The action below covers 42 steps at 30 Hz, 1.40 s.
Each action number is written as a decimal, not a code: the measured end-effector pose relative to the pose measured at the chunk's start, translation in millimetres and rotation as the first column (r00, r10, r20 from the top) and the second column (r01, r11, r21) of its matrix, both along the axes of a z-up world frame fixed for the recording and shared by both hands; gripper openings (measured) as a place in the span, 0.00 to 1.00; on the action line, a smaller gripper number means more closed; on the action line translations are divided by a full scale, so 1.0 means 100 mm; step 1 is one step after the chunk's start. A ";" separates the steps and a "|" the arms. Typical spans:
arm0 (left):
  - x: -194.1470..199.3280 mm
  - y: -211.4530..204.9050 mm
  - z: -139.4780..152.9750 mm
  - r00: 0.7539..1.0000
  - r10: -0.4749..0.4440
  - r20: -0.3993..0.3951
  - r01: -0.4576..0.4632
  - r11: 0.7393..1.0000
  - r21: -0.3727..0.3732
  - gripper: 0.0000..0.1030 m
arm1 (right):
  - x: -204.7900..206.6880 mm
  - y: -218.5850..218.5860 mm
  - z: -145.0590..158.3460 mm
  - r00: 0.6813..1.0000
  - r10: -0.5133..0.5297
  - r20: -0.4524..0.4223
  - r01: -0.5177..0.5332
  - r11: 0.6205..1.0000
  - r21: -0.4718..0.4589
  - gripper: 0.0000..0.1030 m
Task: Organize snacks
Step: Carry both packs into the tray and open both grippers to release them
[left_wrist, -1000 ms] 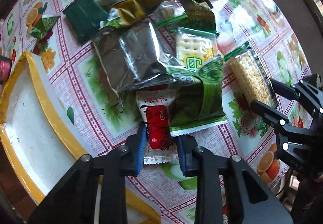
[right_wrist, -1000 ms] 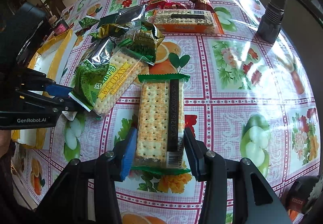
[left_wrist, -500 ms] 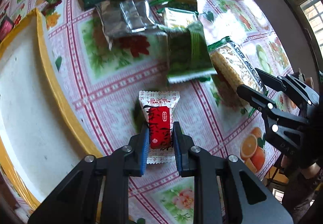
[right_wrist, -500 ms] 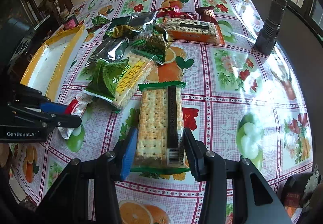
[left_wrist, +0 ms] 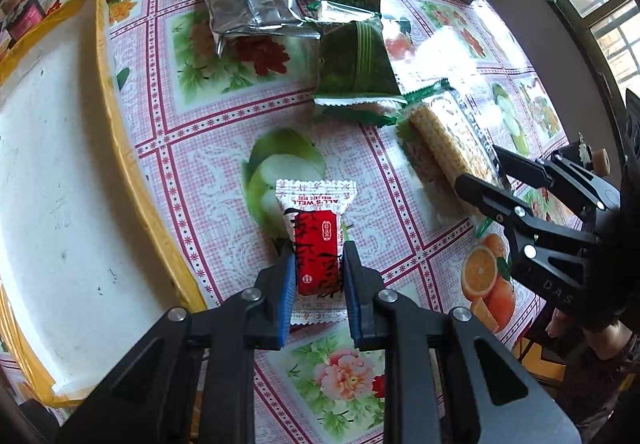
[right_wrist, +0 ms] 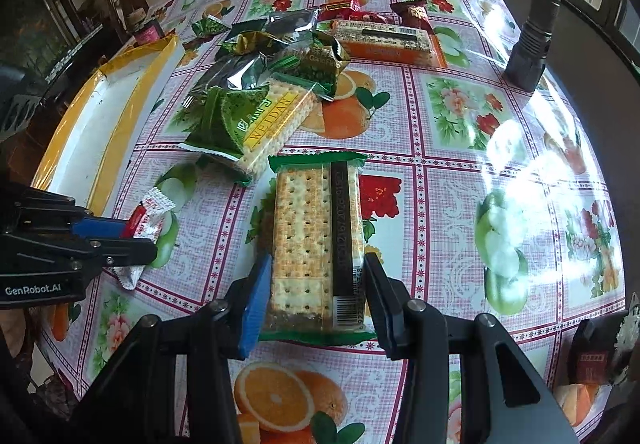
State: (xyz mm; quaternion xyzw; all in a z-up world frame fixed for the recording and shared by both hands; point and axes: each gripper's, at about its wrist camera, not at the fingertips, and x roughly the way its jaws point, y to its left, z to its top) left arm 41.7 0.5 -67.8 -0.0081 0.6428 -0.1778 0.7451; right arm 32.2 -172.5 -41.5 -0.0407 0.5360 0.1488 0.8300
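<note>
My left gripper point(left_wrist: 315, 258) is shut on a small red and white snack packet point(left_wrist: 316, 244) and holds it above the tablecloth; it also shows in the right wrist view point(right_wrist: 150, 214). My right gripper point(right_wrist: 318, 272) is shut on a long cracker pack point(right_wrist: 316, 240) with green ends, also seen in the left wrist view point(left_wrist: 448, 148). A white tray with a yellow rim point(left_wrist: 120, 148) lies to the left. A pile of snack packets point(left_wrist: 280, 0) lies at the far middle of the table.
A green packet point(left_wrist: 356, 60) lies over a yellow cracker pack point(right_wrist: 276, 120). An orange biscuit box point(right_wrist: 384, 40) sits at the back. A dark metal cylinder point(right_wrist: 532, 40) stands at the far right. A small jar point(right_wrist: 146, 30) stands behind the tray.
My left gripper closed on the red and white packet and pulled it back from the pile, lifting it. My right gripper holds the cracker pack and has risen a little.
</note>
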 end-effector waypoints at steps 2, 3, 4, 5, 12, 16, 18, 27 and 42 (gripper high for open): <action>-0.02 -0.01 0.01 1.000 -0.010 -0.003 0.010 1.000 0.000 0.23 | 0.01 0.03 -0.05 0.999 0.023 -0.026 -0.023 0.999 -0.030 0.44; -0.02 -0.01 0.01 1.000 -0.007 -0.006 0.007 1.000 -0.006 0.23 | 0.02 0.03 -0.06 0.999 0.022 -0.031 -0.023 0.999 -0.032 0.45; -0.01 -0.03 0.00 1.000 -0.009 -0.006 0.009 1.000 -0.010 0.23 | 0.04 0.03 -0.07 0.999 0.017 -0.040 -0.018 0.999 -0.037 0.45; -0.01 -0.02 0.00 1.000 -0.008 -0.006 0.008 1.000 -0.011 0.23 | 0.07 0.07 -0.11 0.997 0.029 -0.066 -0.034 0.997 -0.063 0.48; -0.03 0.05 0.03 1.000 0.004 0.000 -0.004 1.000 -0.016 0.23 | 0.10 0.25 -0.11 0.996 0.078 -0.043 -0.082 0.992 -0.093 0.45; -0.08 0.04 0.04 1.000 0.007 0.018 -0.007 1.000 -0.009 0.23 | -0.05 0.23 -0.01 0.997 0.072 0.005 -0.072 0.994 -0.085 0.44; -0.12 0.04 0.05 1.000 0.013 0.027 -0.013 1.000 -0.021 0.23 | -0.13 0.17 0.09 0.998 0.053 0.037 -0.050 0.997 -0.060 0.44; -0.41 0.12 0.35 0.986 0.069 0.153 -0.066 0.997 -0.025 0.23 | -0.34 0.17 0.41 0.992 0.058 0.110 -0.055 0.998 -0.025 0.44; -0.03 1.33 0.83 0.894 0.315 0.320 -0.343 0.938 0.036 0.23 | 0.17 1.47 0.77 0.950 0.234 0.204 -0.256 0.963 0.084 0.44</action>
